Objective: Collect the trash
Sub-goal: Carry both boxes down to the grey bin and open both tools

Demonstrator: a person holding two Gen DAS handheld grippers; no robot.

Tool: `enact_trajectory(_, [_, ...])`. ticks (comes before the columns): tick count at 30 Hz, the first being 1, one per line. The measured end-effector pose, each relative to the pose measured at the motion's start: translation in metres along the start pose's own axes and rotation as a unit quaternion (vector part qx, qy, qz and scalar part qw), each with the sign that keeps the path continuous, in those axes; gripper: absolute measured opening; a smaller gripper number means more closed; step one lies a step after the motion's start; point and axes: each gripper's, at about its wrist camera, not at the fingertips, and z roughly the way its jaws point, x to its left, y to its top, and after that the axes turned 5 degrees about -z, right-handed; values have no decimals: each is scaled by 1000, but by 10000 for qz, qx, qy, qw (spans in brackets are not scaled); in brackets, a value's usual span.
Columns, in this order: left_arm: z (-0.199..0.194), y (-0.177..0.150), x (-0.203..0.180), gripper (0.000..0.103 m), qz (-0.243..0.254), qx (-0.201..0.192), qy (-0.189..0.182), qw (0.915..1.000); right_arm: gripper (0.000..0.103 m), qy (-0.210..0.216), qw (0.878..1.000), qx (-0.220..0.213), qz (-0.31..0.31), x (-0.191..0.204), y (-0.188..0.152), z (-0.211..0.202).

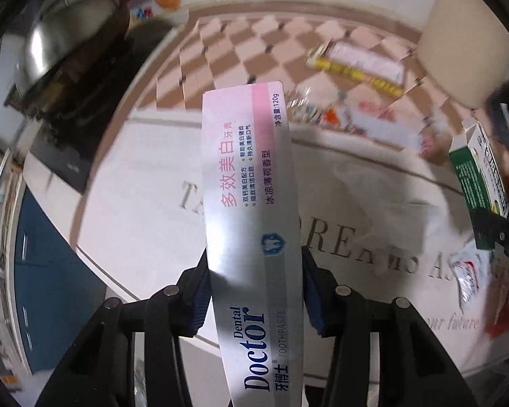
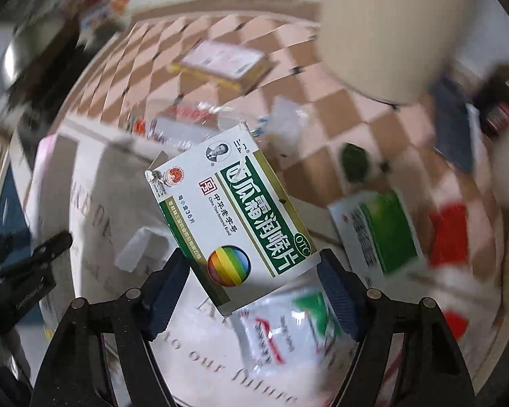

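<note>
My left gripper [image 1: 254, 291] is shut on a long silver and pink toothpaste box [image 1: 251, 210] that points away from me, held above a white mat with grey lettering [image 1: 146, 210]. My right gripper [image 2: 252, 291] is shut on a green and white medicine box [image 2: 234, 213], tilted, above the same mat [image 2: 95, 190]. That medicine box also shows at the right edge of the left wrist view [image 1: 478, 183]. A crumpled white tissue [image 1: 390, 210] and a white plastic wrapper [image 2: 281, 332] lie on the mat.
More trash lies around: a second green and white box [image 2: 380, 234], red packaging [image 2: 448, 230], a yellow-edged flat box [image 1: 359, 64] on the checkered floor, and several wrappers [image 1: 322, 108]. A beige round bin [image 1: 468, 40] stands at the back right. Dark furniture [image 1: 78, 78] is at the left.
</note>
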Motion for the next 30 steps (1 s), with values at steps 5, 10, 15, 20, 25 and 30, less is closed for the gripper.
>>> enact_trajectory(5, [-30, -20, 26, 43, 400, -434, -526, 9969, 78, -205, 9934, -667, 906, 12, -31, -50])
enact_trajectory(10, [-39, -35, 23, 43, 928, -658, -1064, 9878, 77, -416, 9798, -1135, 1594, 57, -79, -93])
enact_trajectory(15, [-42, -77, 49, 43, 1420, -598, -1519, 9763, 77, -559, 9644, -1389, 2178, 109, -144, -107])
enact_trajectory(20, [-10, -134, 72, 43, 1652, 116, -1832, 9690, 77, -473, 9507, -1266, 2792, 142, -233, -95])
enact_trajectory(25, [63, -194, 75, 43, 1804, 1079, -1888, 9593, 76, -287, 9447, -702, 3190, 165, -319, -38])
enact_trajectory(30, [214, -254, 53, 43, 1769, 2266, -1867, 9394, 76, -7, 9373, 272, 3474, 169, -391, 90])
